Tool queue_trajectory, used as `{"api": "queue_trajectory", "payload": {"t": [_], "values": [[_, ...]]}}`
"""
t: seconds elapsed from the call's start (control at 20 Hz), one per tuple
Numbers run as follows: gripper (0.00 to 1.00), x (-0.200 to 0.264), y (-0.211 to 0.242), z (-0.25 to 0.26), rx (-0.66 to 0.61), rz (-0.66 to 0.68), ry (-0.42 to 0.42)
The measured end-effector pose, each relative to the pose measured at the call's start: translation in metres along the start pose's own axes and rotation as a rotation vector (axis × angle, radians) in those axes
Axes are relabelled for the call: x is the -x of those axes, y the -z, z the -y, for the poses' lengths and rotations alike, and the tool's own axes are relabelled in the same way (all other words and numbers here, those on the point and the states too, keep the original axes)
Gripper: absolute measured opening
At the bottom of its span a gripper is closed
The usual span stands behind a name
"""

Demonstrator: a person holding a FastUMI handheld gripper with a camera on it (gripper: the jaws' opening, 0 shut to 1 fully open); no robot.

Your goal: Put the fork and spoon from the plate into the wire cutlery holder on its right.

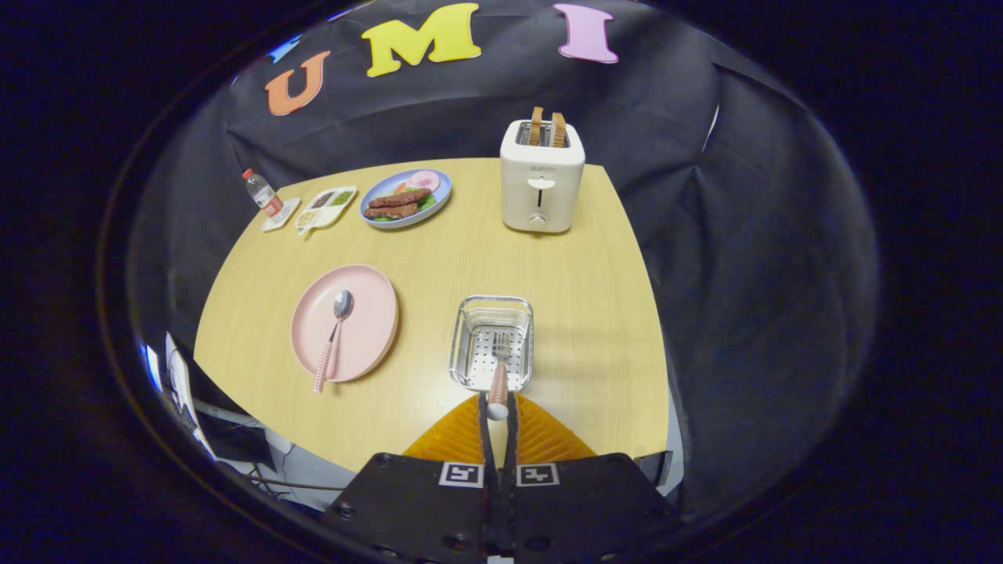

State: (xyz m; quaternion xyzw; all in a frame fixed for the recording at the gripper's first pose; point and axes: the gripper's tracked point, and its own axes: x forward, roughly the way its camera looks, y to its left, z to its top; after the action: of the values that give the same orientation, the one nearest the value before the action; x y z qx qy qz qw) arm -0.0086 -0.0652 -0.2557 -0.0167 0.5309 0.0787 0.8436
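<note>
My gripper (497,410) is shut on the checked handle of the fork (499,368). The fork's tines point forward and hang over the inside of the wire cutlery holder (492,342), which stands just ahead of the fingers on the wooden table. To the left of the holder lies the pink plate (345,322). On it rests the spoon (334,334), bowl away from me, its checked handle sticking out over the plate's near rim.
A white toaster (542,175) with two slices of toast stands beyond the holder. At the table's far left are a blue plate of food (406,198), a divided condiment dish (325,208) and a small bottle (262,193). The table's right edge runs close beside the holder.
</note>
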Motion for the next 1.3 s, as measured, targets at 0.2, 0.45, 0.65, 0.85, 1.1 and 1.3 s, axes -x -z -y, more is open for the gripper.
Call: {"api": "queue_trajectory", "payload": {"t": [0.2,0.45,0.65,0.85,1.1,1.3], "values": [[0.00,-0.005,0.004,-0.004,0.004,0.042,0.007],[0.08,-0.009,0.022,0.002,-0.051,0.037,0.015],[0.29,-0.005,0.028,0.003,-0.085,0.047,0.011],[0.77,0.018,0.014,0.002,-0.069,0.128,0.030],[0.91,0.067,-0.043,-0.055,0.007,0.411,-0.016],[0.94,0.049,-0.025,-0.145,0.051,0.481,-0.131]]}}
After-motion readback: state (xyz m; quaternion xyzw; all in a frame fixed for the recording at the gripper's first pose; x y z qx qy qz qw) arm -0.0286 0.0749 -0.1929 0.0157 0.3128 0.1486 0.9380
